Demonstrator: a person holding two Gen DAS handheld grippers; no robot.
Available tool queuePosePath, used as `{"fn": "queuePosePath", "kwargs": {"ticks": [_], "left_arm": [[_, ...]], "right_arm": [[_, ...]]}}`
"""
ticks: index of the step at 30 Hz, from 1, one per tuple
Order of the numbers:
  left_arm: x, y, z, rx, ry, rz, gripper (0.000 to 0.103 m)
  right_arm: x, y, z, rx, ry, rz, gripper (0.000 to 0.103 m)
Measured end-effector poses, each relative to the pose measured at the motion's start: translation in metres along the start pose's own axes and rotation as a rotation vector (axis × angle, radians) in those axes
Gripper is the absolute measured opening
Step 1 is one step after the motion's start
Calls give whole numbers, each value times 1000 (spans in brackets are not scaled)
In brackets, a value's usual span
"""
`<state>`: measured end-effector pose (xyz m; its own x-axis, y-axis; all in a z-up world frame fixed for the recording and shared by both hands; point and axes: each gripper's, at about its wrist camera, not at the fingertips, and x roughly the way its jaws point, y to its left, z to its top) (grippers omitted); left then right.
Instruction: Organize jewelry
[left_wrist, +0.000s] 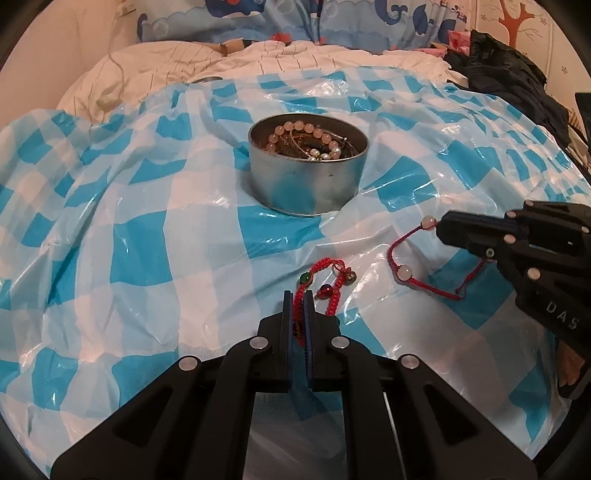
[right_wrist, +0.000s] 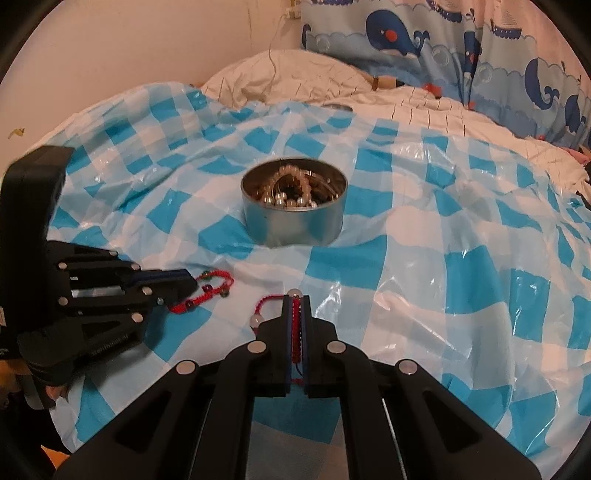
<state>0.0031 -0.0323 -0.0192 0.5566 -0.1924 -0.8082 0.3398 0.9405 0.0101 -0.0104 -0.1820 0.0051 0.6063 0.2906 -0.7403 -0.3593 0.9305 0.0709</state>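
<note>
A round metal tin (left_wrist: 308, 171) holding bead and pearl bracelets stands mid-sheet; it also shows in the right wrist view (right_wrist: 294, 217). My left gripper (left_wrist: 300, 297) is shut on a red braided bracelet (left_wrist: 334, 280) with green and red beads, seen in the right wrist view too (right_wrist: 207, 291). My right gripper (right_wrist: 295, 297) is shut on a red cord bracelet (right_wrist: 264, 308) with pale beads, which hangs in a loop from it in the left wrist view (left_wrist: 402, 271). Both grippers sit in front of the tin, left gripper (right_wrist: 186, 282) to the left, right gripper (left_wrist: 441, 227) to the right.
A blue-and-white checked plastic sheet (left_wrist: 166, 236) covers the bed. A white quilt (right_wrist: 314, 79) and whale-print pillow (right_wrist: 443, 40) lie behind. Dark clothing (left_wrist: 513, 81) is piled at far right.
</note>
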Motion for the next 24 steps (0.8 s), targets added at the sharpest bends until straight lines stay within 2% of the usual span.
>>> {"fn": "queuePosePath", "kwargs": {"ticks": [3,5,7,9,10,11,13,15,16,17,18,21,24], "left_arm": [[2,2,-1,-13,6,-3,5],[3,3,-1,-20,11,-6,8],[4,5,-2,-30,14,-6,12],[5,7,-1,-39,15,-9,19],[5,8,-1,-45,17,-8,26],[6,8,-1,-48,17,-7,33],[7,7,-1,-45,18,-10,35],[7,6,-2,-37,16,-16,35],[7,6,-2,-32,15,-22,27],[7,4,-2,-18,15,-30,12],[7,1,-1,0,14,-27,8],[6,-4,-1,27,11,-27,5],[0,-2,1,-10,-4,-75,4]], "right_arm": [[9,2,-4,-13,48,-12,10],[8,3,-5,-21,43,-15,36],[7,3,-5,-18,38,-22,44],[9,2,-6,-13,48,-21,44],[11,2,-7,-13,58,-19,44],[12,3,-7,-17,68,-16,44],[16,6,-9,-36,90,-12,44],[18,10,-10,-55,100,-5,29],[18,10,-10,-60,101,-1,14],[17,11,-10,-63,98,-6,8],[15,10,-10,-59,89,-5,6],[10,6,-7,-40,59,-3,4],[1,0,-3,-3,14,7,4]]}}
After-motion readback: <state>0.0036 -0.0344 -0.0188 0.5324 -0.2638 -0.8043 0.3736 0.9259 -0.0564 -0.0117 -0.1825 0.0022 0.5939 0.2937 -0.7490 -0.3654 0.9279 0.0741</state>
